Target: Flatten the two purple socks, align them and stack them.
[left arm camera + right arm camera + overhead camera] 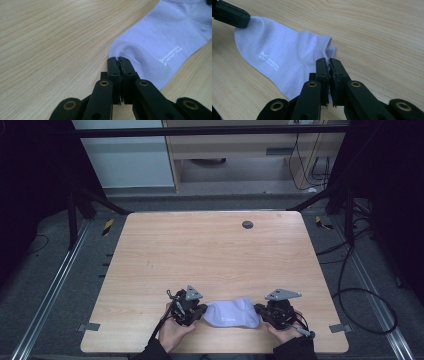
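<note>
Pale wood-grain bench (210, 255) stands on a grey floor, with a small dark round disc (247, 224) near its far edge and a white ankle sock (231, 313) lying flat by the near edge. At the sock's toe end, the left gripper (118, 60) is pinched closed on the fabric. At the cuff end, the right gripper (329, 61) is clamped tight on the fabric.
</note>
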A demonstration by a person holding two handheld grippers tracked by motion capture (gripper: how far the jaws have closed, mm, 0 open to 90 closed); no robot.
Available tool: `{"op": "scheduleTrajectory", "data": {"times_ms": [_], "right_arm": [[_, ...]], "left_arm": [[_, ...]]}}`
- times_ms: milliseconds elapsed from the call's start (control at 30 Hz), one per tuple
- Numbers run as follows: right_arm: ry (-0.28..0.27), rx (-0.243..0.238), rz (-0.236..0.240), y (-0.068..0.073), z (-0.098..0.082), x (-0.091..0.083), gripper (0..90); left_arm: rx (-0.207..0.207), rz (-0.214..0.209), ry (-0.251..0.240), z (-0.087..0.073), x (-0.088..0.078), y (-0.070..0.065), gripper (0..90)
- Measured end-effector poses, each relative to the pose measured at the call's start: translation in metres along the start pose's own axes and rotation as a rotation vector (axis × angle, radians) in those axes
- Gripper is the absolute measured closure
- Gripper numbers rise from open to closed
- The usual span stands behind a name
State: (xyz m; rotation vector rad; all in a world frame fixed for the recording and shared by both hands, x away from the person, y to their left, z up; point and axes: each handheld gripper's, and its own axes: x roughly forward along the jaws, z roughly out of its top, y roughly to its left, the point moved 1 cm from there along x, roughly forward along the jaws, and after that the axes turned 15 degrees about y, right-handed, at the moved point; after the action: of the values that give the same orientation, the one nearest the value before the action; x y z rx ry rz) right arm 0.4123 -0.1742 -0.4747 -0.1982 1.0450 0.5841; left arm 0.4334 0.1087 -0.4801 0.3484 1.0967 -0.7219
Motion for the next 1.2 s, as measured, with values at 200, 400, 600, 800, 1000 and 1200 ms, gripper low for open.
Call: {"op": "scheduleTrajectory", "data": {"times_ms": [200,400,600,800,1000,1200], "right_arm": [[0.006,-0.004,-0.016,-0.002,-0.001,0.004,80.1],[-0.083,-0.031,-0.037,-0.002,-0.001,-0.002,72.5],[-0.106,-0.059,0.034,0.005,0.002,0.003,80.9],[-0.024,-0.070,0.040,0.005,0.000,0.020,87.3],[0.015,-0.051,0.022,-0.005,-0.005,0.026,88.7],[0.016,-0.051,0.024,-0.004,-0.005,0.026,86.5]], "left_arm": [[0.003,0.016,-0.005,-0.001,0.002,0.001,82.5],[0.000,0.024,-0.084,0.002,-0.014,0.002,73.6],[0.061,0.016,-0.094,0.011,-0.006,-0.013,77.0],[0.099,0.009,-0.024,0.009,0.018,-0.022,81.7],[0.106,0.015,-0.015,0.004,0.022,-0.022,83.3],[0.102,0.017,-0.030,0.004,0.019,-0.021,81.6]]}}
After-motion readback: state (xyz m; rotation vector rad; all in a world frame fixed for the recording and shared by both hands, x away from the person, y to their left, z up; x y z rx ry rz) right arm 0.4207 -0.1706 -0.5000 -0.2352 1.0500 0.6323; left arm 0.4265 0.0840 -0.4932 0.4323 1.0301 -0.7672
